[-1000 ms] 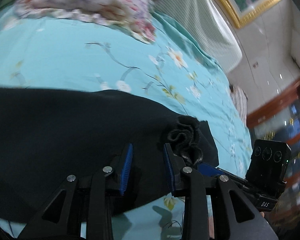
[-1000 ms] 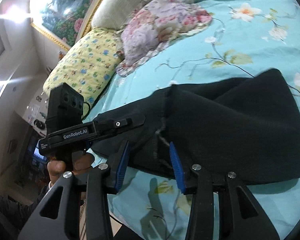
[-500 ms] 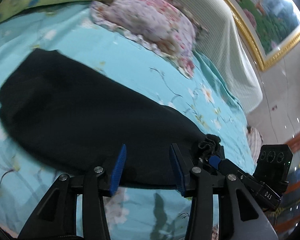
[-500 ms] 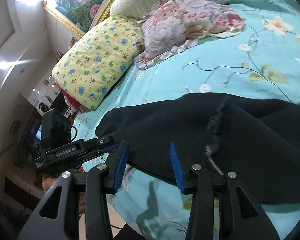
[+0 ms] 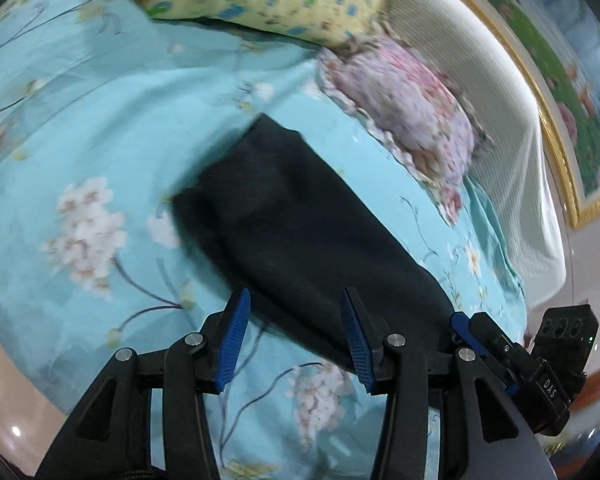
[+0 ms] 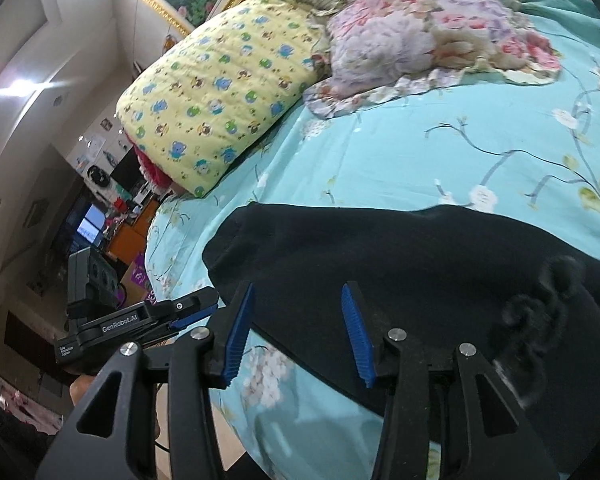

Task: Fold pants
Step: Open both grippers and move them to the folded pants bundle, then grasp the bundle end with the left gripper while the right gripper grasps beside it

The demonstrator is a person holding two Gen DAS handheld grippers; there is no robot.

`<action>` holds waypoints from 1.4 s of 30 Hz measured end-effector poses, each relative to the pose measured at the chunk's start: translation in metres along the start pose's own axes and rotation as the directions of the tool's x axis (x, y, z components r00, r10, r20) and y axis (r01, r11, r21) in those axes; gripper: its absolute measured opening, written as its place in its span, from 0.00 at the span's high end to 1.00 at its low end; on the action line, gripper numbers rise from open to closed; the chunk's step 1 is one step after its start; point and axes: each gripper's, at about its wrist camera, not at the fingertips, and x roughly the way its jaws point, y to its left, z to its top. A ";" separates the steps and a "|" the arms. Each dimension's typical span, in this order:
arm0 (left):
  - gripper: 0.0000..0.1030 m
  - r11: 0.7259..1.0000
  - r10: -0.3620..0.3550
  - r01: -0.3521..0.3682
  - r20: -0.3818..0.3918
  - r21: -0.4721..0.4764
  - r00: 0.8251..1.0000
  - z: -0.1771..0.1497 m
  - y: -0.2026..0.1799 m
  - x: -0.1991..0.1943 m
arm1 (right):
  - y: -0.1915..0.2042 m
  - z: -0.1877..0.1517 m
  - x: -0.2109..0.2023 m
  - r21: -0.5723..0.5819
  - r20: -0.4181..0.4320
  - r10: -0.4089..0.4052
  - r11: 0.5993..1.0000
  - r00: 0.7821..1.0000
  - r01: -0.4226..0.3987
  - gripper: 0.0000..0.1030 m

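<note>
1. Two grippers are over the bed, and neither holds anything. The left gripper [image 5: 296, 336] has its jaws apart; they have just been opening, and only the near hem of the pants [image 5: 300, 232] shows behind the gap, with no pad pressing on cloth. The right gripper [image 6: 298, 334] has its jaws apart too, opening a touch more just now, with cloth and sheet below the gap and nothing pinched.
2. The pants lie as one long black band on the sheet [image 5: 100, 128]. In the left view they run from 5 o'clock up to a squared end near 12. In the right view they fill the frame from 9 to 4 o'clock, with a ruffled, gathered bunch [image 6: 540, 312] at 4.
3. I judge the cloth soft, thick and limp, fleece-like. It should sag and drag instead of holding a crease, and it is light enough for one pinch per corner.
4. I would take hold at the near edge, one gripper toward each end, biting through all layers so the lower one does not slide away. The gathered bunch looks a bulkier, surer bite than the flat hem.
5. The sheet is smooth turquoise cotton with flowers over a yielding mattress, so pressing down will sink.
6. Beyond, at 12 o'clock, lie a yellow pillow [image 6: 220, 92] and a pink floral pillow [image 6: 432, 28] against a ribbed headboard, well apart from the pants. A gilt-framed painting [image 5: 572, 92] hangs above.
</note>
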 end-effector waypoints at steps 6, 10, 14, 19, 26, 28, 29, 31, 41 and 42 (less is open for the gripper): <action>0.53 0.998 0.028 -0.028 -0.002 -0.055 1.000 0.006 0.015 -0.001 | 0.012 0.013 0.019 -0.044 -0.029 0.008 0.999 1.000 -0.010 0.53; 0.49 0.996 0.041 -0.041 -0.010 -0.074 0.999 0.009 0.019 0.002 | 0.017 0.025 0.030 -0.068 -0.042 0.009 0.998 0.999 -0.012 0.53; 0.47 0.993 0.044 -0.046 -0.023 -0.105 0.999 0.013 0.026 0.007 | 0.021 0.039 0.045 -0.101 -0.066 0.007 0.995 0.998 -0.014 0.53; 0.45 0.992 0.043 -0.047 -0.038 -0.119 0.998 0.019 0.028 0.017 | 0.025 0.055 0.070 -0.152 -0.103 0.003 0.988 0.995 -0.018 0.52; 0.44 0.988 0.046 -0.056 -0.067 -0.143 0.997 0.026 0.033 0.032 | 0.022 0.082 0.114 -0.204 -0.169 -0.011 0.979 0.986 -0.024 0.51; 0.42 0.988 0.049 -0.058 -0.069 -0.140 0.996 0.026 0.033 0.034 | 0.022 0.090 0.129 -0.219 -0.191 -0.017 0.975 0.981 -0.025 0.51; 0.42 0.988 0.048 -0.058 -0.070 -0.142 0.996 0.027 0.033 0.036 | 0.022 0.094 0.136 -0.226 -0.209 -0.009 0.973 0.978 -0.039 0.51; 0.42 0.987 0.049 -0.059 -0.072 -0.148 0.996 0.029 0.033 0.039 | 0.024 0.098 0.150 -0.249 -0.241 -0.011 0.967 0.970 -0.051 0.51; 0.36 0.989 0.062 -0.071 -0.067 -0.127 0.996 0.033 0.026 0.048 | 0.050 0.104 0.205 -0.402 -0.418 -0.066 0.908 0.906 -0.119 0.51; 0.36 0.990 0.067 -0.075 -0.066 -0.123 0.996 0.033 0.025 0.048 | 0.052 0.103 0.208 -0.414 -0.429 -0.072 0.901 0.900 -0.125 0.51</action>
